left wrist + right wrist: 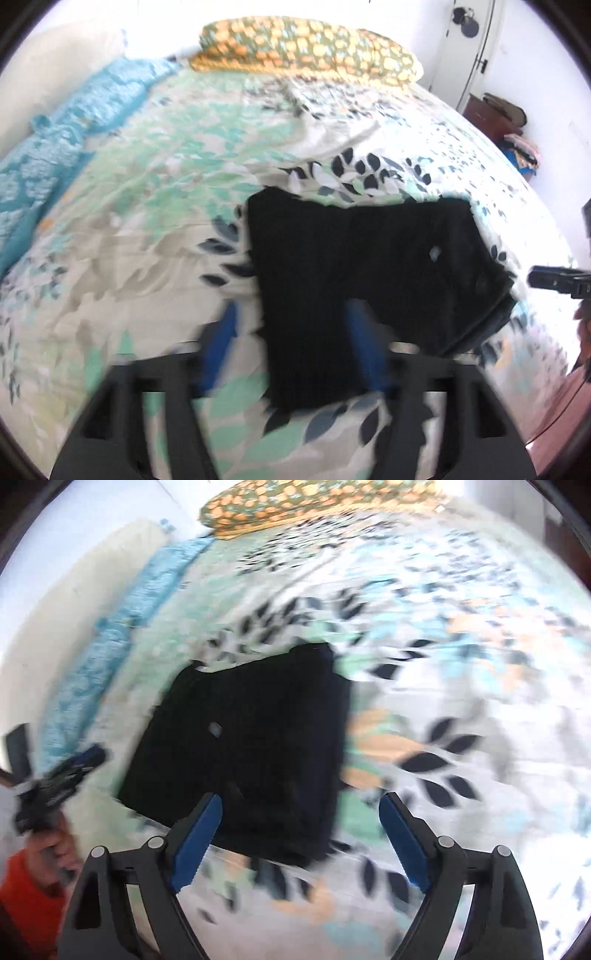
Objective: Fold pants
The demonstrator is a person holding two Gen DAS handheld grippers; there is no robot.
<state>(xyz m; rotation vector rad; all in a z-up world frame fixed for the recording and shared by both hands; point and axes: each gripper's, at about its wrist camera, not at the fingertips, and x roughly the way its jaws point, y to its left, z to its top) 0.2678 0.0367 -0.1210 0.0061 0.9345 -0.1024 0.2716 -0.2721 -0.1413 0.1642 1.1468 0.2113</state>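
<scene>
The black pants (362, 280) lie folded into a compact rectangle on the leaf-patterned bedspread (155, 221). They also show in the right wrist view (251, 746). My left gripper (291, 317) hovers open just above the near left edge of the pants, holding nothing. My right gripper (299, 805) is open and empty above the near right corner of the pants. Each gripper shows at the edge of the other's view, the right one (554, 282) and the left one (70, 764). Both views are motion-blurred.
An orange-green patterned pillow (306, 48) lies at the head of the bed. A blue blanket (74, 133) runs along the left side by the wall. A door and a dark box with clothes (495, 118) stand at the far right.
</scene>
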